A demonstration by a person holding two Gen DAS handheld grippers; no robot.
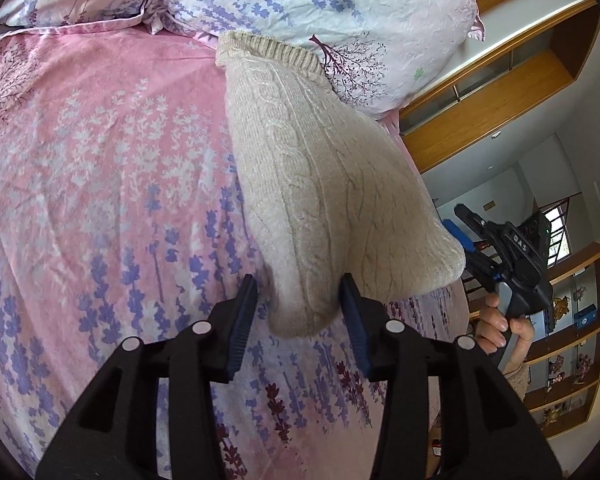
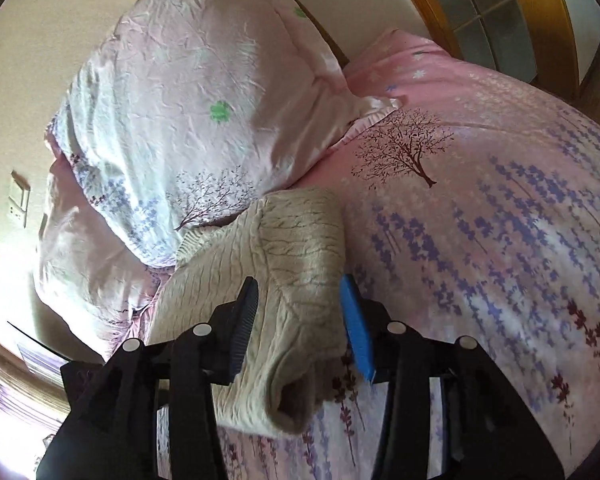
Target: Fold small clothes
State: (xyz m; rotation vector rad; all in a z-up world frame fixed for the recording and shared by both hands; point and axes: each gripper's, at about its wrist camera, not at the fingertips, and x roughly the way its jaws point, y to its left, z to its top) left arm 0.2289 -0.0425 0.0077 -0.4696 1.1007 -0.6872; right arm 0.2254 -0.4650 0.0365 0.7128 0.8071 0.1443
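Both wrist cameras look steeply down, close over the bed; both views share the sweater and pillow.

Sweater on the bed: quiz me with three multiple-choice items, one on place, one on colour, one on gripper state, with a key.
1. Where does the sweater lie?
A. On the pink floral bedspread, its far end against a pillow
B. On a wooden shelf
C. On the floor

2. What colour is the sweater?
A. Navy
B. Beige
C. Red

3. How does the left gripper stand?
A. Clamped on the pillow
B. Out of view
C. Open, pads clear of the knit on either side

Key: 1 A, its ribbed edge meets the pillow; 2 B, a cream cable knit in both views; 3 C, gaps show between each pad and the fabric.
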